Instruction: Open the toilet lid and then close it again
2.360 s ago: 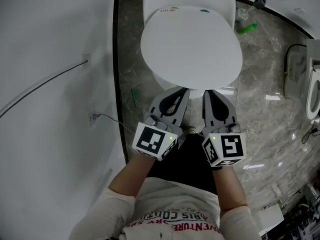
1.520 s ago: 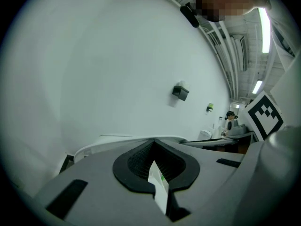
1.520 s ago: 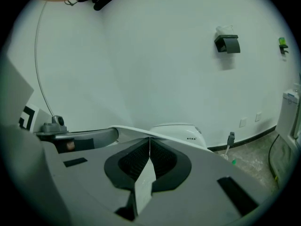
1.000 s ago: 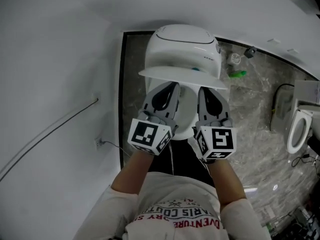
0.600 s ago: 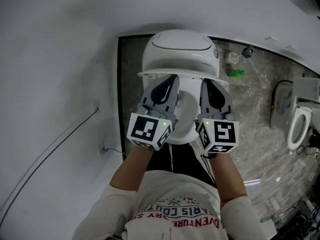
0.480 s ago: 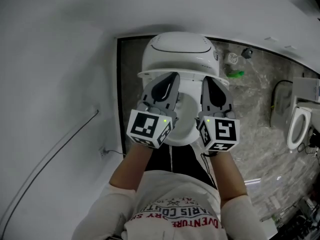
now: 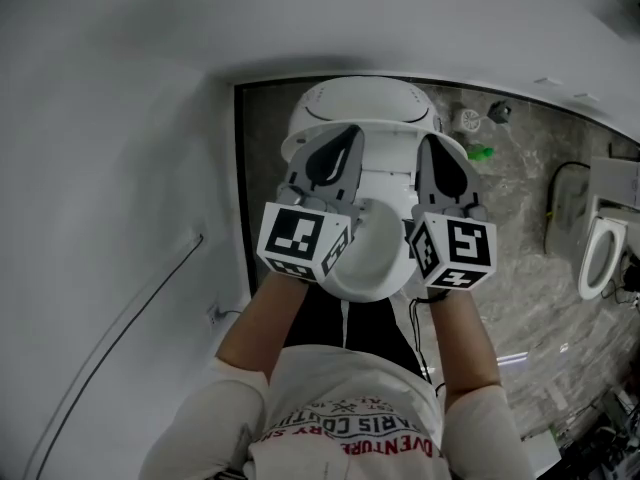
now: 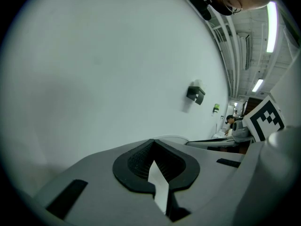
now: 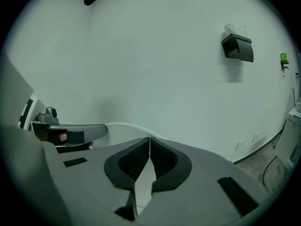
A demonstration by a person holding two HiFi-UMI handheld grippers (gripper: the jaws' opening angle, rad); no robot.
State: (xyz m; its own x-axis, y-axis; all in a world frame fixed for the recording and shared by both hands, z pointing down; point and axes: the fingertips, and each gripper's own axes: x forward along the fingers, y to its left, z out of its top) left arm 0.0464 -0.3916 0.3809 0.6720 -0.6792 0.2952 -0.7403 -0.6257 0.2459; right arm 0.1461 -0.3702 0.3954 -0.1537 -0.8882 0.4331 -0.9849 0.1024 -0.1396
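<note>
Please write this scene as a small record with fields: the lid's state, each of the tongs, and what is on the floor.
lid: toilet lid raised steeply, off the seat
left tongs: jaws together, gripping nothing, tips up by the lid
right tongs: jaws together, gripping nothing, tips up by the lid
floor: marble-patterned tiles; small green item beside the toilet
wall: white, to the person's left
</note>
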